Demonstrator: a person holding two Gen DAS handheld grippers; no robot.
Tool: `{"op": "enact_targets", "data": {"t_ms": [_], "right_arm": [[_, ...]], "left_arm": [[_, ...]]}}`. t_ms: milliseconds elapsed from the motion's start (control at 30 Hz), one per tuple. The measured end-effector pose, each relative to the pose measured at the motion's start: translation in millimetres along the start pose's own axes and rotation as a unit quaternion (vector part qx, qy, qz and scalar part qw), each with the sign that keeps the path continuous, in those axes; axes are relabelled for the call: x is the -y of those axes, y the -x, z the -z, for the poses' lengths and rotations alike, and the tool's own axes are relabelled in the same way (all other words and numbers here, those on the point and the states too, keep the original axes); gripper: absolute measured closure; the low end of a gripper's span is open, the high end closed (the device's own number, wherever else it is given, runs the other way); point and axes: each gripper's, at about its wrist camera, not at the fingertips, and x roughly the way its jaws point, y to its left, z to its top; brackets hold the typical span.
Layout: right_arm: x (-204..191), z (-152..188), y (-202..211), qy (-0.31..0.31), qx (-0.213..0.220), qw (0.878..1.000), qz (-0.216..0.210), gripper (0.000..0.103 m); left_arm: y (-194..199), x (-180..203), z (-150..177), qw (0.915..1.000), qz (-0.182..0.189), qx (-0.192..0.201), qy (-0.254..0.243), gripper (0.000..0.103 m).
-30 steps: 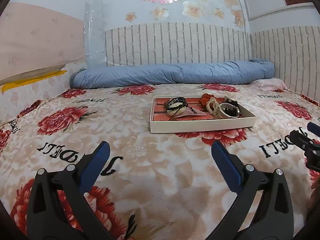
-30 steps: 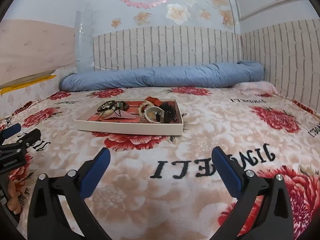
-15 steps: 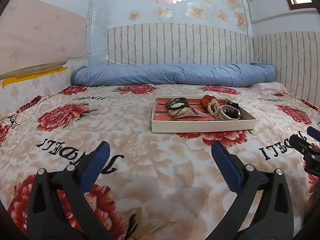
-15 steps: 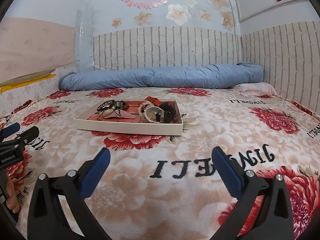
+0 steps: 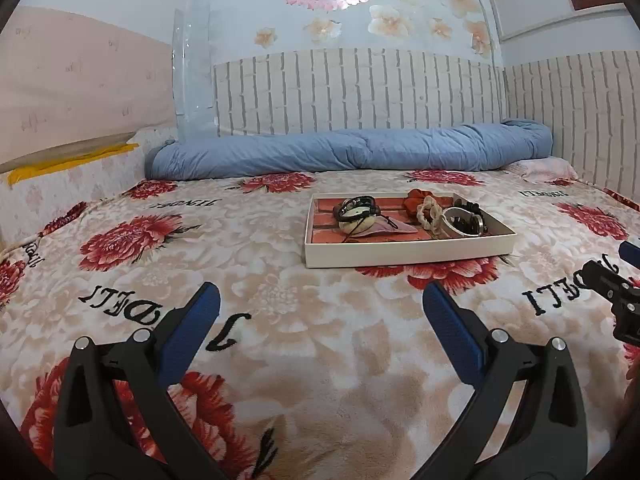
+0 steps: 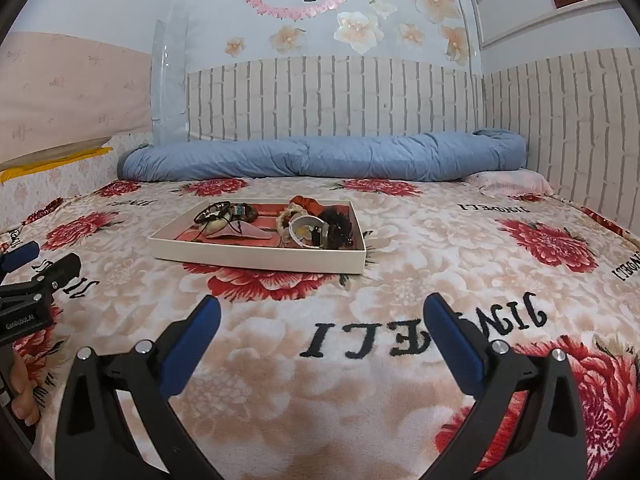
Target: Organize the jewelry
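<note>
A shallow white tray (image 5: 408, 254) with a red lining lies on the bed ahead; it also shows in the right wrist view (image 6: 260, 258). In it lie a dark bracelet (image 5: 356, 205), a cream pendant (image 5: 356, 222), an orange scrunchie (image 5: 416, 202), a beaded bracelet (image 5: 430, 214) and a white bangle (image 5: 460, 222). My left gripper (image 5: 320, 304) is open and empty, hovering over the blanket short of the tray. My right gripper (image 6: 320, 316) is open and empty, short of the tray's right corner.
A floral blanket (image 5: 260, 320) covers the bed. A rolled blue duvet (image 5: 348, 152) lies along the brick-pattern headboard wall. A pink pillow (image 6: 512, 182) sits at the far right. A yellow-edged ledge (image 5: 68, 164) runs along the left.
Both grippers have tilted up slightly and eased forward; the tray sits a little lower and closer in both views. Nothing in the tray has moved.
</note>
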Motion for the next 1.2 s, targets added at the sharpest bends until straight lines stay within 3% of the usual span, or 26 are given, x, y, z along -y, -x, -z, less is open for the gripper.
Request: {"op": "enact_targets", "data": {"t_ms": [1200], "right_arm": [[1.6, -4.3, 3.8, 0.000, 0.011, 1.000, 0.000, 0.004]], "left_arm": [[-1.4, 1.0, 0.4, 1.0000, 0.000, 0.001, -0.002, 0.005]]}}
